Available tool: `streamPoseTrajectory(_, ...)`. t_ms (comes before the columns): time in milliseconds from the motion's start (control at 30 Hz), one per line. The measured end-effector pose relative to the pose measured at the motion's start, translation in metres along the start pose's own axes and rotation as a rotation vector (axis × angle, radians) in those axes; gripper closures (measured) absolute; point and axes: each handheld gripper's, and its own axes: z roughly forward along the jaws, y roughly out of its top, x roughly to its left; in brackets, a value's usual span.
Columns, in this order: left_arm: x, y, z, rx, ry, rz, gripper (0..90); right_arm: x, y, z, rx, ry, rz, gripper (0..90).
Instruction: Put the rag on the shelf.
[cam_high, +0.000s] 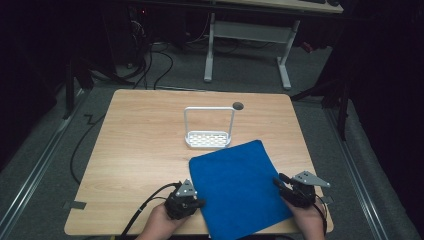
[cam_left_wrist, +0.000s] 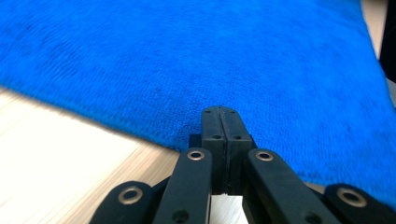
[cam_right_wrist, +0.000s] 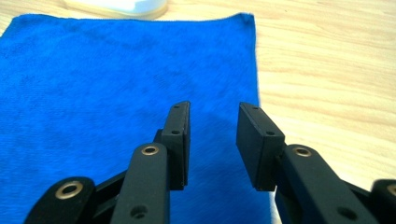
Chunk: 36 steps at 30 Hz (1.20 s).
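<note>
Grippers take up blue cloth at the near table edge

The left gripper (cam_high: 199, 202), jaws pressed together, sits at the blue cloth's (cam_high: 237, 187) left edge; the right gripper (cam_high: 278, 182) hovers part-open over its right edge. The cloth lies flat, unfolded; the white rack (cam_high: 208, 138) beyond is empty.

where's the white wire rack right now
In the high view the white wire rack with a tall handle stands upright at the middle of the wooden table, just beyond the far edge of the blue cloth.
</note>
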Motion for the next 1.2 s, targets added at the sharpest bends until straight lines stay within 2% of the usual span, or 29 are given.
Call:
streamPoseTrajectory(33, 0.007, -0.005, -0.008, -0.002, 0.024, -0.021, 90.0, 0.003, 0.004, 0.003, -0.005, 0.010, -0.011, 65.8)
streamPoseTrajectory(67, 0.007, -0.005, -0.008, -0.002, 0.024, -0.021, 90.0, 0.003, 0.004, 0.003, -0.005, 0.010, -0.011, 65.8)
streamPoseTrajectory(167, 0.022, -0.015, -0.025, -0.012, 0.072, -0.070, 90.0, 0.008, 0.009, 0.012, -0.001, 0.033, -0.026, 66.8)
streamPoseTrajectory(200, 0.022, -0.015, -0.025, -0.012, 0.072, -0.070, 90.0, 0.008, 0.009, 0.012, -0.001, 0.033, -0.026, 66.8)
streamPoseTrajectory(233, 0.029, -0.020, -0.032, -0.016, 0.086, -0.100, 90.0, 0.010, 0.011, 0.016, 0.002, 0.041, -0.030, 67.4)
streamPoseTrajectory(333, 0.038, -0.027, -0.043, -0.028, 0.122, -0.142, 90.0, 0.016, 0.018, 0.028, 0.012, 0.072, -0.047, 71.7)
streamPoseTrajectory(367, 0.041, -0.030, -0.047, -0.031, 0.138, -0.151, 90.0, 0.019, 0.020, 0.034, 0.023, 0.085, -0.052, 76.1)
streamPoseTrajectory(400, 0.041, -0.030, -0.047, -0.031, 0.138, -0.151, 90.0, 0.019, 0.020, 0.034, 0.023, 0.085, -0.052, 76.1)
streamPoseTrajectory(433, 0.042, -0.030, -0.049, -0.033, 0.151, -0.151, 89.9, 0.022, 0.023, 0.042, 0.037, 0.101, -0.059, 82.8)
streamPoseTrajectory(500, 0.044, -0.029, -0.051, -0.057, 0.176, -0.152, 89.5, 0.024, 0.024, 0.045, 0.046, 0.105, -0.068, 85.7)
streamPoseTrajectory(533, 0.045, -0.027, -0.051, -0.075, 0.180, -0.146, 83.3, 0.027, 0.027, 0.052, 0.066, 0.101, -0.091, 90.0)
streamPoseTrajectory(567, 0.046, -0.024, -0.050, -0.098, 0.179, -0.146, 83.3, 0.027, 0.027, 0.052, 0.066, 0.101, -0.091, 90.0)
streamPoseTrajectory(600, 0.049, -0.016, -0.043, -0.128, 0.179, -0.144, 79.1, 0.030, 0.030, 0.061, 0.088, 0.095, -0.107, 90.0)
streamPoseTrajectory(667, 0.051, -0.013, -0.039, -0.131, 0.177, -0.142, 77.3, 0.031, 0.030, 0.064, 0.102, 0.081, -0.124, 90.0)
streamPoseTrajectory(767, 0.053, -0.011, -0.024, -0.092, 0.190, -0.120, 74.9, 0.031, 0.027, 0.071, 0.154, 0.063, -0.129, 90.0)
streamPoseTrajectory(967, 0.052, -0.016, -0.031, -0.076, 0.181, -0.124, 76.5, 0.033, 0.021, 0.064, 0.148, 0.095, -0.121, 90.0)
streamPoseTrajectory(1133, 0.047, -0.025, -0.042, -0.058, 0.169, -0.128, 78.3, 0.045, 0.013, 0.054, 0.151, 0.153, -0.124, 90.0)
streamPoseTrajectory(1167, 0.047, -0.028, -0.045, -0.051, 0.158, -0.134, 78.3, 0.045, 0.013, 0.054, 0.151, 0.153, -0.124, 90.0)
streamPoseTrajectory(1200, 0.046, -0.031, -0.049, -0.050, 0.148, -0.143, 78.4, 0.051, 0.010, 0.049, 0.155, 0.175, -0.139, 90.0)
